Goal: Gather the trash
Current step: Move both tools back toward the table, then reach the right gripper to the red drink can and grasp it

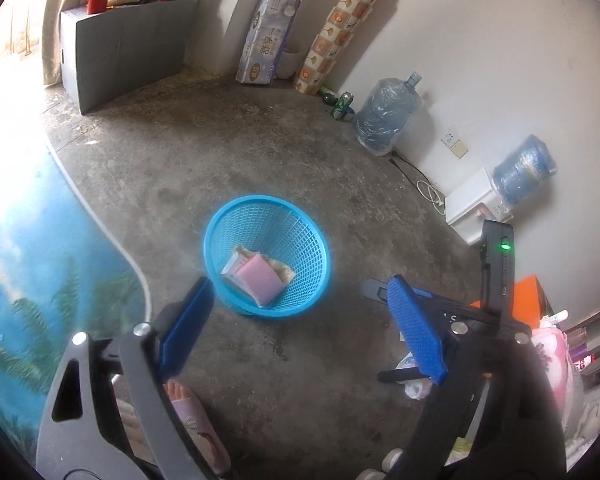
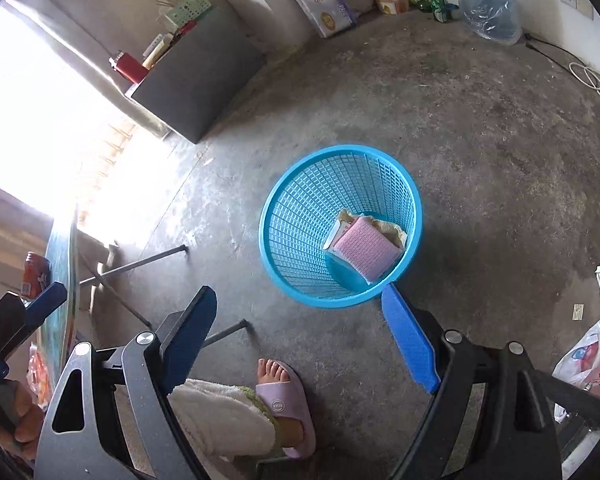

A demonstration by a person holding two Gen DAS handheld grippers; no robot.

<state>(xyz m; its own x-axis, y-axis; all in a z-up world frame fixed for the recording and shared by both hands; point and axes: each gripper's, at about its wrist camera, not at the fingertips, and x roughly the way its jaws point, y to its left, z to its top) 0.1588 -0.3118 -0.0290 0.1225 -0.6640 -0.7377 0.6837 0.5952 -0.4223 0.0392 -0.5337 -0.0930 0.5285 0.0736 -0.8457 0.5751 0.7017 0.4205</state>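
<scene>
both grippers, left (image 1: 300, 332) and right (image 2: 300, 336), hung wide and empty; the blue basket (image 2: 300, 296) with pink trash (image 2: 364, 246) sat just ahead below, nearer the right.

Blue basket (image 2: 300, 264) on concrete floor (image 2: 480, 140)

water jug (image 1: 386, 114) | tissue pack (image 1: 269, 36) | grey box (image 1: 128, 54) | slipper (image 2: 286, 412)

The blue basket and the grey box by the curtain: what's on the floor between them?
Only bare concrete floor between basket and box, in both views.
</scene>
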